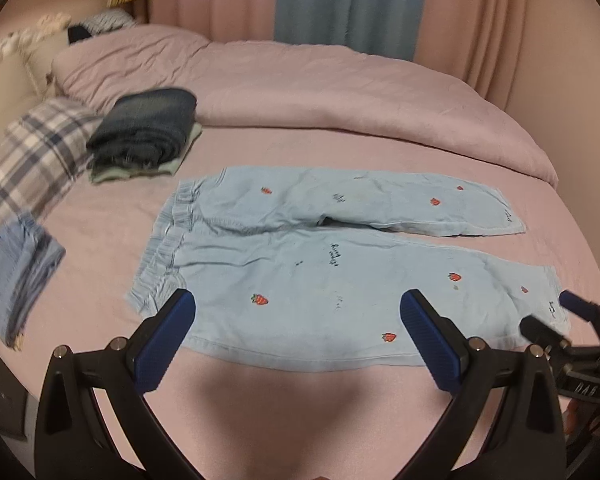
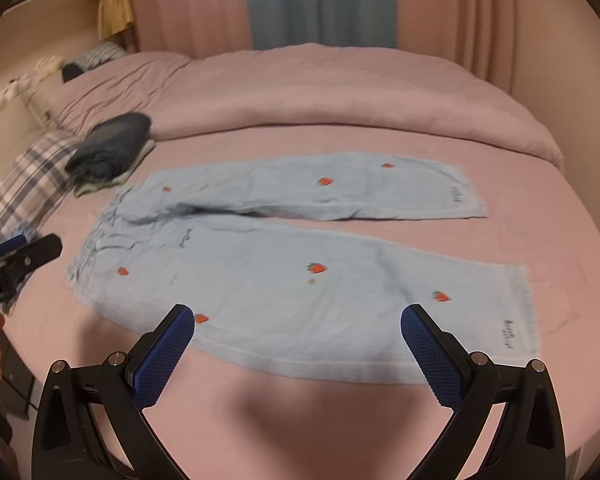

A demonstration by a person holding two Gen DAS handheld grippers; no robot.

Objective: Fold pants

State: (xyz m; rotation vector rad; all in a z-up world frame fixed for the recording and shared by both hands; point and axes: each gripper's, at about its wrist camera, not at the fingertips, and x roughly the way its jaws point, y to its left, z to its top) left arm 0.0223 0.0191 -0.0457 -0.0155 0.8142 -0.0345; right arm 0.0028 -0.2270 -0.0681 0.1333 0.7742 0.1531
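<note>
Two spread claws, left claw (image 1: 296,312) and right claw (image 2: 298,326), hover over flat pale-blue strawberry-print cotton pants (image 1: 320,264) on a pink-sheeted bed (image 1: 292,408). Pinching waistband and hem evenly should align the legs.

One pair of light-blue pants (image 1: 340,256) lies spread out. Two hand-held grippers (image 1: 298,336) (image 2: 298,344) show. One dark folded stack (image 1: 144,128) sits apart.

Pale blue pants (image 1: 340,256) lie flat before the spread-fingered left tool (image 1: 298,312).

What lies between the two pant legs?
Bare pink sheet, a wedge widening toward the hems of the pants; clearest in the right wrist view.
</note>
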